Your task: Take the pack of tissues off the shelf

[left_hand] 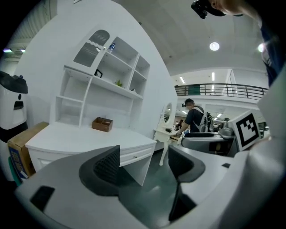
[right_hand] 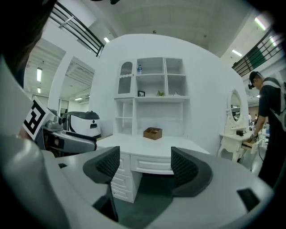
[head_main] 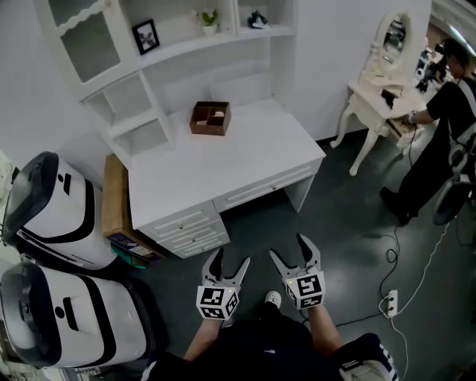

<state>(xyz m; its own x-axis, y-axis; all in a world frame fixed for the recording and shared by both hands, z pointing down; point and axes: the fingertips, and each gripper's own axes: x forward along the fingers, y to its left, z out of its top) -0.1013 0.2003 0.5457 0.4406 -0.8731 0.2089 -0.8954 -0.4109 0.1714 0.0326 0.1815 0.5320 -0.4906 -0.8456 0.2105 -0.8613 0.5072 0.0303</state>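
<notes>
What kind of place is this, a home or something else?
Probably a large hall or lab staged as a bedroom, not a home: the white desk with shelves and the white dressing table with oval mirror stand below a railed upper gallery and round ceiling lights.

Desk (head_main: 245, 156): one. Wooden tray (head_main: 210, 119): one. Picture frame (head_main: 146, 36): one. Plant (head_main: 210, 19): one. White machines: two, far machine (head_main: 52, 212), near machine (head_main: 67, 316). Cardboard box (head_main: 114, 197): one. Dressing table (head_main: 370, 93): one. Mirror (head_main: 393, 33): one. Person (head_main: 439, 126): one. Power strip (head_main: 390, 302): one. Grippers: two, left gripper (head_main: 230, 258), right gripper (head_main: 288, 248)
</notes>
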